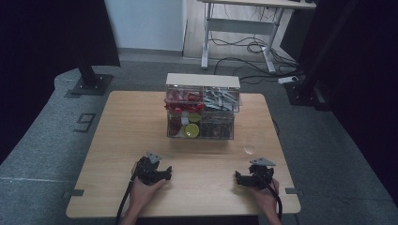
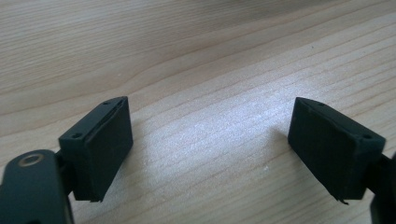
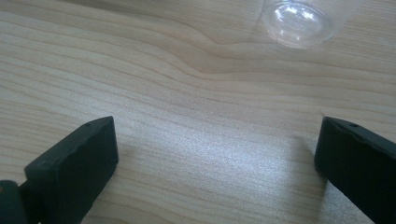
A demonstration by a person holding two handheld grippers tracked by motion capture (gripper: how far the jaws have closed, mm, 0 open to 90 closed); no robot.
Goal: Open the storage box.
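A grey carpeted floor and a white desk frame lay behind the wooden table [image 1: 141, 131], lit dimly from above. At the far middle of the table stood a clear drawer box [image 1: 202, 107], its compartments holding red, yellow-green and grey items too small for me to name. Both of my tools rested low at the near edge. The left hand-held gripper [image 1: 162, 172] sat on the bare wood with its jaws spread wide and nothing between them, as the left gripper view confirmed [image 2: 210, 140]. The right hand-held gripper [image 1: 240, 179] was likewise spread and empty, the wood grain showing between its jaws [image 3: 217, 158]. A small clear cup [image 1: 249, 149] stood on the table just ahead of the right hand-held gripper, between it and the box; in the right gripper view its rounded base [image 3: 299, 21] appeared at the top, slightly right of the jaw line. I judged the cup the nearest thing to either tool, and the right hand much the nearer to it, so a short forward reach would meet it. Being round, the cup offered no long axis to align with; the left hand-held gripper lay well apart from it.
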